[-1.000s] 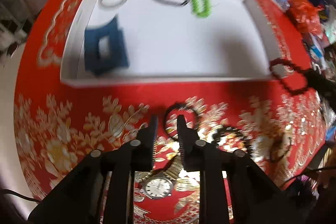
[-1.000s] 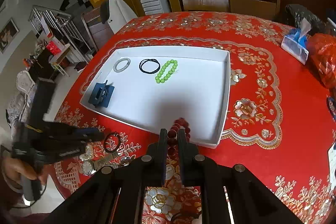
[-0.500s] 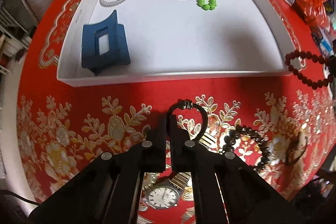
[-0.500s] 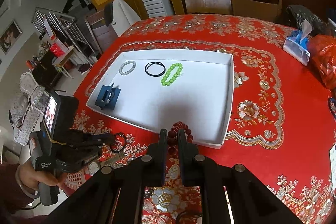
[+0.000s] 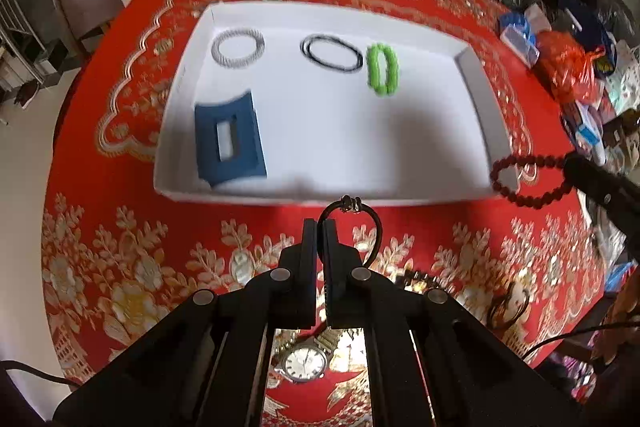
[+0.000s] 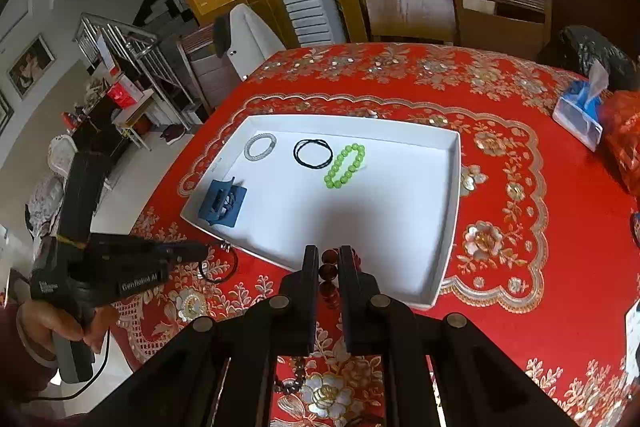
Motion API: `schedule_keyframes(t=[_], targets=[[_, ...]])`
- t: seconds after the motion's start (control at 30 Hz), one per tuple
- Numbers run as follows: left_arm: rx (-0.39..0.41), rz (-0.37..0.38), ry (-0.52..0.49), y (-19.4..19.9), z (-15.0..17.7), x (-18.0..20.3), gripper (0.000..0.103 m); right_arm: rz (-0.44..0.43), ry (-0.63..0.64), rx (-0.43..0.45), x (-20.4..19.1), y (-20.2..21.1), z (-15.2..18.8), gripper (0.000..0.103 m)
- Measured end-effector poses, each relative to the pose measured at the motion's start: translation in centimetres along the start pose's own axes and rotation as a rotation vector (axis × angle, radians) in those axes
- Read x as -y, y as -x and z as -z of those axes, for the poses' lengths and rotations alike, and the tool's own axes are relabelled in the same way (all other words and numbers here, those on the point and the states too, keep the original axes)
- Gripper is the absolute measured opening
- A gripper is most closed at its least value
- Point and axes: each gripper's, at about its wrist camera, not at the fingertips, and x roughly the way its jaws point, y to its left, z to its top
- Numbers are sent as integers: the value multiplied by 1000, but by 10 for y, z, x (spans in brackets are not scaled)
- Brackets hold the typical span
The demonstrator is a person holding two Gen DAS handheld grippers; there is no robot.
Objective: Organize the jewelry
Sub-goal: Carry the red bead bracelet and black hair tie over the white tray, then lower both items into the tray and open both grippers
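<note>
Left hand-held gripper (image 5: 320, 227) is pinched shut on a thin black bangle (image 5: 366, 227), held just before the white tray (image 5: 476, 99). Dark red beads (image 6: 327, 271) are clamped by the right hand-held gripper (image 6: 329, 255) at the tray's near edge, above the red worktop (image 5: 120, 247).

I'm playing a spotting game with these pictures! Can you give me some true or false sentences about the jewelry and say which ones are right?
1. The green bracelet lies in the white tray. True.
2. The right tool holds red beads. True.
3. The watch is in the tray. False: it lies on the red cloth, outside the tray.
4. The left tool is wide open. False: it is shut on a black ring bracelet.
5. The blue clip is in the tray. True.
</note>
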Motion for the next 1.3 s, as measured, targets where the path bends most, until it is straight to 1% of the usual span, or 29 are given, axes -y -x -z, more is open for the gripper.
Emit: schedule_keyframes(t=[0.17, 0.23, 0.37, 0.53, 0.73, 0.87, 1.0, 1.2, 1.3], targets=[[43, -8, 2, 7, -26, 0, 1, -7, 5, 11, 1, -1, -16, 9], [59, -14, 7, 9, -38, -3, 1, -9, 3, 9, 3, -6, -23, 9], [66, -36, 13, 4, -58, -8, 1, -5, -2, -12, 7, -23, -35, 9], [42, -65, 16, -16, -80, -15, 1, -1, -3, -53, 10, -53, -46, 9], [11, -81, 19, -38, -94, -21, 1, -16, -6, -102, 12, -82, -55, 9], [-10, -90, 13, -52, -101, -24, 1, -7, 3, -134, 17, -100, -62, 9], [-31, -97, 15, -64, -109, -28, 1, 67, 20, -158, 33, -124, -76, 9], [-52, -104, 35, -80, -124, -37, 1, 103, -24, -166, 60, -153, -99, 9], [-59, -105, 59, -87, -131, -43, 1, 103, -52, -163, 71, -167, -111, 9]])
